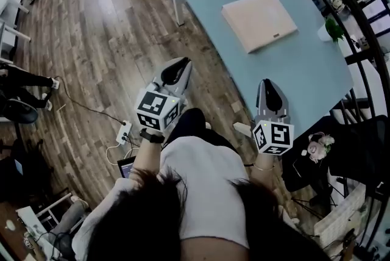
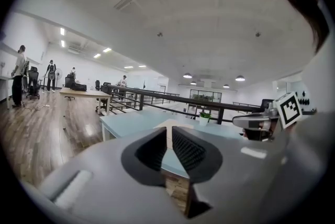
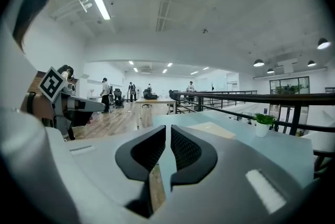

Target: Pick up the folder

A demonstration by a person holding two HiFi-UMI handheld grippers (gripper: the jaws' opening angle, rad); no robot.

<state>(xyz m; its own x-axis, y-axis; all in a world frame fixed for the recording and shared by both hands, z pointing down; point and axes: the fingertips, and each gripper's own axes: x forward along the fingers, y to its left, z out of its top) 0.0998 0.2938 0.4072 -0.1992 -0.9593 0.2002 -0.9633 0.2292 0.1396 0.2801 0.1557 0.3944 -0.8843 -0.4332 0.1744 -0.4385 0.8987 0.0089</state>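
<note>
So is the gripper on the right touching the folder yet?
Apart. In the head view, a stretch of bare blue table separates the right gripper from the folder.

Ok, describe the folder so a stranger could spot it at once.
Find the pale blue table beside the black railing. Near its middle lies the folder, flat and closed. It is the only tan, square thing there; the small potted plant stands at the edge.

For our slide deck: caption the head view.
Left gripper and right gripper, both shut and empty, held short of the tan folder lying on the blue table.
</note>
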